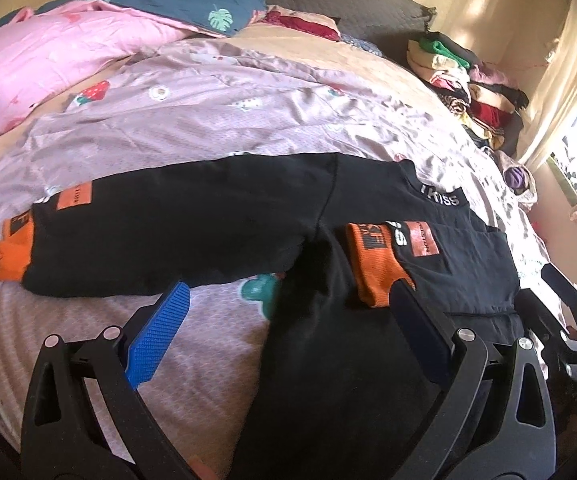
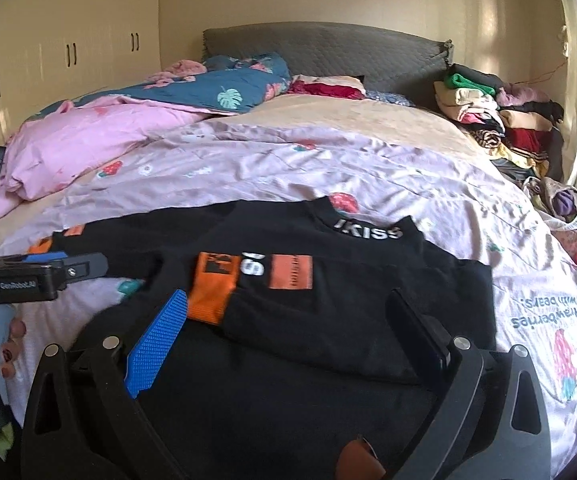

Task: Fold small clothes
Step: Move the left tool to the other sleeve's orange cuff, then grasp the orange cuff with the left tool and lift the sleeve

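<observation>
One sleeve is folded, one is not. The black sweatshirt lies flat on the pink bedspread, collar toward the headboard, hem toward the person.

Left side: the unfolded sleeve stretches straight out across the bed, its orange cuff at the far left end. The left gripper hangs over the lower body of the sweatshirt near the armpit, jaws spread wide, nothing between them.

Centre: the other sleeve is already laid across the chest, its orange cuff near the middle, just below the collar lettering.

Right side: the right gripper hangs above the folded sleeve and the hem area, jaws likewise released and empty. In the right wrist view the left gripper shows at the left edge, with fingers of the person's hand below it.

Judgement: step in hand is the sleeve folds, half done. Next move likely calls for the left gripper to travel out to the far cuff, pinch it, and carry that sleeve inward over the chest; after that, hem up toward collar. A stack of clothes sits far right by the wall.
</observation>
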`<state>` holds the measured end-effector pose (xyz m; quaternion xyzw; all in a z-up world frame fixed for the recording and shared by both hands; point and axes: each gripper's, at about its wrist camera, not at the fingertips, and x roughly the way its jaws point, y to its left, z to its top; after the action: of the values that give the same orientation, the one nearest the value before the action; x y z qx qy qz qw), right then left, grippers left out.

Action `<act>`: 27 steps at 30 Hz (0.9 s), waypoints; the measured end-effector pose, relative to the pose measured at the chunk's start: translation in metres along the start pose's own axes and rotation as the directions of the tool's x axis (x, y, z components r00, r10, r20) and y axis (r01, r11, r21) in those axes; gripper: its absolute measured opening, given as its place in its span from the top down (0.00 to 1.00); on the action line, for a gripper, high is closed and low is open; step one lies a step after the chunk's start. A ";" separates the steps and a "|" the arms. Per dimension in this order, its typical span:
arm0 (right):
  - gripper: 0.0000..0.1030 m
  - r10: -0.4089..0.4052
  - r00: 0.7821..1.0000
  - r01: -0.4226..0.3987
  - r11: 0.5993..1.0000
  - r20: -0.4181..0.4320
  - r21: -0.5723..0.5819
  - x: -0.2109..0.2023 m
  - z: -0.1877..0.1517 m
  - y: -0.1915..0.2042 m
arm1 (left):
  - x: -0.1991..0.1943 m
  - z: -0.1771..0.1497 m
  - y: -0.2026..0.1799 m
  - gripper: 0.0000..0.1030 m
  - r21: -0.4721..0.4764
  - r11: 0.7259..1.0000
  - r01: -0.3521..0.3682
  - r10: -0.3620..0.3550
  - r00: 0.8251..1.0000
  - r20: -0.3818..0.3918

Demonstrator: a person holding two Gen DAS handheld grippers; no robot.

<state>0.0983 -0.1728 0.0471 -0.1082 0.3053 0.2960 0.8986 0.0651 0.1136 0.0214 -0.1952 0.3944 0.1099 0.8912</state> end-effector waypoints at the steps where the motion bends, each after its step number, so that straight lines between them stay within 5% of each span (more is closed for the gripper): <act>1: 0.04 0.006 1.000 -0.006 1.000 -0.001 0.000 0.000 0.001 0.005 | -0.002 0.000 0.003 0.09 -0.006 1.000 -0.001 0.001 1.000 0.004; 27: 0.04 0.102 0.993 -0.106 0.992 -0.060 -0.069 0.017 0.005 0.098 | -0.011 -0.018 0.119 0.09 -0.269 0.956 -0.115 0.117 0.993 -0.011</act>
<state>0.0531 -0.0844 0.0389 -0.1330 0.3248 0.3501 0.8685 0.0044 0.2125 -0.0126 -0.2906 0.3846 0.2148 0.8494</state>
